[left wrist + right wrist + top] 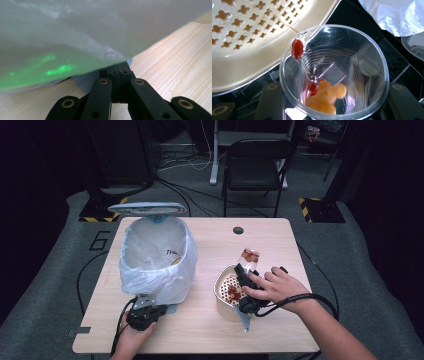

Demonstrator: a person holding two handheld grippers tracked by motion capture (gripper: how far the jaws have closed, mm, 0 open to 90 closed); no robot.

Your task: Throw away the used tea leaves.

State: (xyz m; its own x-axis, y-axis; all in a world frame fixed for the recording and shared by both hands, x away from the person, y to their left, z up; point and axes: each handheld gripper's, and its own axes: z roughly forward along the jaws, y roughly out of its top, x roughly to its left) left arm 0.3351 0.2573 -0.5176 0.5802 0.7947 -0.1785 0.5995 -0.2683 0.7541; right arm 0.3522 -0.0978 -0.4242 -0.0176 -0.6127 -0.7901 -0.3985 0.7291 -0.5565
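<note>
Clear plastic cup sits clamped between the right gripper's jaws, tipped mouth-down over the cream strainer near the right front of the table. Looks like the job is dumping cup leftovers into the strainer.

Progress, as I read it:
- Some red bits already lie on the strainer's perforated floor, so part of the load is out.
- Right gripper view looks into the cup: an orange-and-red clump clings to the wall near the bottom, and 1 red blob hangs at the rim, just over the strainer edge.
- So I'd call it partway, not finished. Clump appears sticky; probably needs more tilt or a shake.

Right gripper: jaws about half closed, pressed on the cup's sides, firm hold. A person's hand wraps the gripper body.

Left gripper: jaws fully closed, nothing visibly between them. Parked at the front foot of the bin, tips under the overhanging white liner, which hangs right above the jaws. Can't tell if it's pressing the bin's pedal or base or just resting there. Bin lid is up, liner mouth open.

Left to do, my guess: empty the clump, then set the cup down or bin it. Strainer and bin stand apart, bare wood between them.
</note>
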